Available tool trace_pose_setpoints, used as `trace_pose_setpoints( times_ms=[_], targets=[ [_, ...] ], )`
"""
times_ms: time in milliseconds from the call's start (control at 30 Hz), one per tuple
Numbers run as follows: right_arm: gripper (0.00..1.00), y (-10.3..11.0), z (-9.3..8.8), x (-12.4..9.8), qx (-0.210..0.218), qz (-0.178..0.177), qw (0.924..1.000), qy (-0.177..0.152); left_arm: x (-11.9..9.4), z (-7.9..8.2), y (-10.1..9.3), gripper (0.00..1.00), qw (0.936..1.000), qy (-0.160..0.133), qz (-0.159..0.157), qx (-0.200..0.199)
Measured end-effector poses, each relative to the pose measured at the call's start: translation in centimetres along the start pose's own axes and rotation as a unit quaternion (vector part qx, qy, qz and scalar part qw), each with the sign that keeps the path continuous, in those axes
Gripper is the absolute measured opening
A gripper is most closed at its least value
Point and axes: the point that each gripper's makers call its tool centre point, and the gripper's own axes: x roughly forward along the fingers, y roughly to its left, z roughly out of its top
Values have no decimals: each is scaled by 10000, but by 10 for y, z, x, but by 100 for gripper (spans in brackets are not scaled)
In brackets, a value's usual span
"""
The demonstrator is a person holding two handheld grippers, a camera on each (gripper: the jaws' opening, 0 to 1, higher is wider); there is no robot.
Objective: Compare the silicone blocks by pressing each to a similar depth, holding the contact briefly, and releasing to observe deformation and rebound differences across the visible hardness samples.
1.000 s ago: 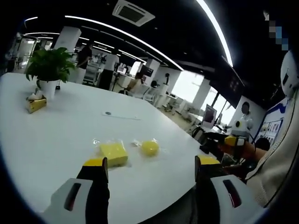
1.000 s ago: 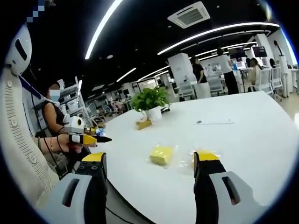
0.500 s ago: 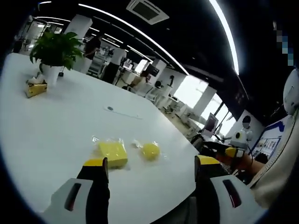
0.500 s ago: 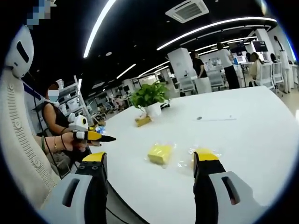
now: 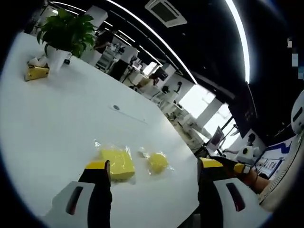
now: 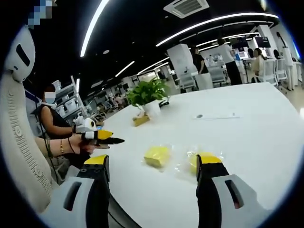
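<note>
Both claws, left claw (image 5: 153,165) and right claw (image 6: 152,161), gape wide and empty above the white bench (image 5: 52,118); bagged square yellow silicone block (image 5: 117,164) and round yellow silicone block (image 5: 157,162) lie mid-frame.

White table (image 5: 57,118) carries two yellow silicone samples in clear bags near the front edge: a square block (image 5: 117,163) and, just beside it, a round piece (image 5: 157,162). Farther back: a potted plant (image 5: 66,33), a yellow object (image 5: 37,72) near it, and a thin pen-like item (image 5: 128,113).

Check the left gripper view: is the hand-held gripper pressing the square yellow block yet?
No. The left hand-held gripper is open above the table, clear of the bagged square yellow block.
</note>
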Motion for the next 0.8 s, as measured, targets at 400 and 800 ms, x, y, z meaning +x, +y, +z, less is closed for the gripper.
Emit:
trace_pose_setpoints(
  times_ms=[400,800],
  targets=[
    [69,-16,-4,19,70,-49,9996,259,35,-2,49,73,9985,-53,234,-495],
    [66,-26,-20,28,349,-172,9971,647,80,-17,100,71,9944,141,239,-1018]
  ],
)
